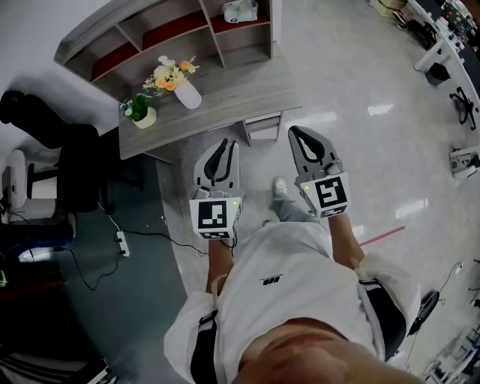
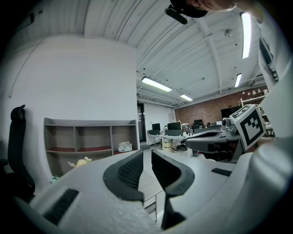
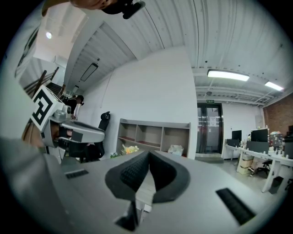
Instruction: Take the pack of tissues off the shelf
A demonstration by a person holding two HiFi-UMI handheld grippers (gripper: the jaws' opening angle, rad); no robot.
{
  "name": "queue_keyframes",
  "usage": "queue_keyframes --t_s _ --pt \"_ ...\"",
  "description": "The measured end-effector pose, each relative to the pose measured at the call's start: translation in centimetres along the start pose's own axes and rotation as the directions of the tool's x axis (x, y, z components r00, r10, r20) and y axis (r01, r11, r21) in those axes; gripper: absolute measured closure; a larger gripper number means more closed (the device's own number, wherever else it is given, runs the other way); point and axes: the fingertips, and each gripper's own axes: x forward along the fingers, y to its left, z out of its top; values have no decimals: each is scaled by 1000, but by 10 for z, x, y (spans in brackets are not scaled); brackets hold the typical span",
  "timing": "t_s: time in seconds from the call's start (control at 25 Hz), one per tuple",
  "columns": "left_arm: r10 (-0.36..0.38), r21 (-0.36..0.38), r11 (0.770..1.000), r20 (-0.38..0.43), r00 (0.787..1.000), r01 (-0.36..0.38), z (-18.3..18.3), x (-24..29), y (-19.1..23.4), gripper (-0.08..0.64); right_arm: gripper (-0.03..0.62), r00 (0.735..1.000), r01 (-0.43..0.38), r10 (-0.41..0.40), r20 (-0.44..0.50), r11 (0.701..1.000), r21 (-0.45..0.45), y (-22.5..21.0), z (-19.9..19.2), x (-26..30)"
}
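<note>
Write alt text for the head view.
Looking down, a person in white holds the left tongs and right tongs out, empty, toward a grey desk with flowers. The tissue pack sits in a right compartment of the shelf behind it.

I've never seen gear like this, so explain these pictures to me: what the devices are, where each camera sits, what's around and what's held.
There is no robot here: a person in white holds a hand-held gripper in each hand. The head view comes from a camera on the person's head, looking down at the left gripper and the right gripper; the marker cubes are part of them. The other two pictures come from cameras riding on each gripper, looking along its jaws. The left jaws stand slightly apart, the right jaws meet at the tips, and neither holds anything. Ahead stands a grey desk with a vase of flowers and a small potted plant. Behind it is a shelf; the pack of tissues sits in one compartment, untouched.
</note>
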Motion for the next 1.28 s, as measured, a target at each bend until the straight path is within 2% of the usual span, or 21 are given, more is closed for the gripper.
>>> queue_keyframes --t_s 0.88,1.28 --pt "48 -6 999 -36 998 -49 16 123 25 486 566 997 -73 73 -29 997 16 -91 -10 93" --pt "74 -1 997 -36 997 -74 20 166 28 486 566 995 -94 95 -8 995 21 -128 -10 119"
